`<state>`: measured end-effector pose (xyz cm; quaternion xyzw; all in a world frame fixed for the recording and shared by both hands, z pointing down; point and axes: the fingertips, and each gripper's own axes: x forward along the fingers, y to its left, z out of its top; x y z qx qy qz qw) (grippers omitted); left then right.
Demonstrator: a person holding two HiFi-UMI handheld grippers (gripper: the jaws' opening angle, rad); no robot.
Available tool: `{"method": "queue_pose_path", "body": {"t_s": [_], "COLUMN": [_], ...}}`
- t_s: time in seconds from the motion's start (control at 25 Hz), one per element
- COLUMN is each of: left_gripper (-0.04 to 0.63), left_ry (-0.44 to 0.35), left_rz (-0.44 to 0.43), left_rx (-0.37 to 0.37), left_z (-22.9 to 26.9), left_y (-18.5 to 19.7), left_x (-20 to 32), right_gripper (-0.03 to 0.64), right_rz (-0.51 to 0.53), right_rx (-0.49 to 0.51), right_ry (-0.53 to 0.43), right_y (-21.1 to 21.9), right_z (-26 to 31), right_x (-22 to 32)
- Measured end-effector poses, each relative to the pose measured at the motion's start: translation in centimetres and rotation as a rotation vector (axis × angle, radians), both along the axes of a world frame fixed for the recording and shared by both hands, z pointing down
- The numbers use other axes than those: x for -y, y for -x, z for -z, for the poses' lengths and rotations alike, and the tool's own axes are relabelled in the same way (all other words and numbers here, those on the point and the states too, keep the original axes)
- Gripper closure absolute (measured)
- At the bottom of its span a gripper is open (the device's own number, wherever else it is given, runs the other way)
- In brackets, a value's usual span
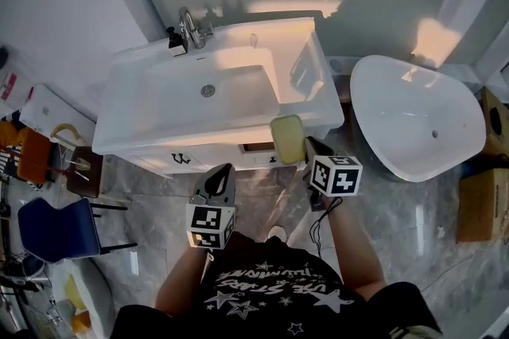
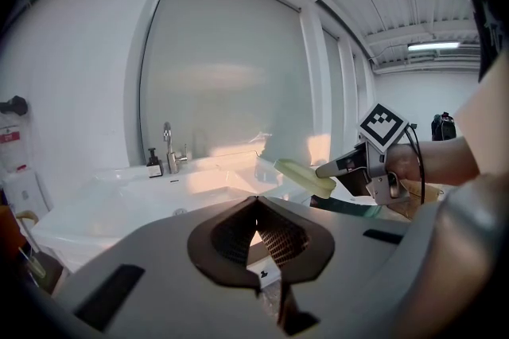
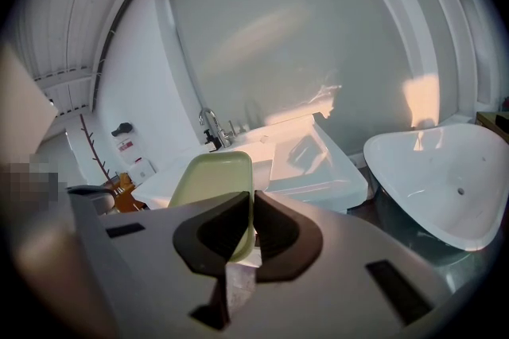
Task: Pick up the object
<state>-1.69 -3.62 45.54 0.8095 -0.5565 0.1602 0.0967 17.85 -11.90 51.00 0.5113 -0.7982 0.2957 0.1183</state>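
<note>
The right claw (image 1: 308,146) is clamped on the near edge of a pale green dish (image 1: 288,138), which is held up in front of the washbasin's (image 1: 151,126) right front corner. The pads hide the gripped edge. The left claw (image 1: 222,173) is closed with nothing in it. The shirt (image 1: 270,290) print appears upside down among stars and cannot be read. The bathtub (image 1: 390,130) bears no marking.

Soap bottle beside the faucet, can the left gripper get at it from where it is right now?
Probably yes. The left gripper is empty, jaws together, and only the open sink basin lies between it and the soap bottle at the back edge. The faucet stands close beside it.
</note>
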Motion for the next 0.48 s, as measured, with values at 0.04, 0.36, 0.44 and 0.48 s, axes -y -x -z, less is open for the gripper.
{"method": "queue_pose_path", "body": {"t_s": [0.04,0.36,0.44,0.48], "left_gripper": [0.578,0.578,0.578,0.578], "left_ry": [-0.004,-0.005,-0.002,0.000], "left_rz": [0.000,0.026,0.037,0.042], "left_rx": [-0.002,-0.025,-0.032,-0.036], "left_z": [0.1,1.0,1.0,1.0], "left_y": [0.1,4.0,5.7,6.5], "left_x": [-0.2,-3.9,-5.1,-5.7], "right_gripper": [0.591,0.591,0.591,0.591], "right_rz": [-0.001,-0.021,-0.025,-0.027], "right_rx": [0.000,0.001,0.000,-0.001], "right_ry": [-0.001,-0.005,-0.010,-0.012], "right_y": [0.1,2.7,4.0,4.6], "right_z": [0.1,1.1,1.3,1.4], "right_x": [-0.2,-3.0,-3.9,-4.5]}}
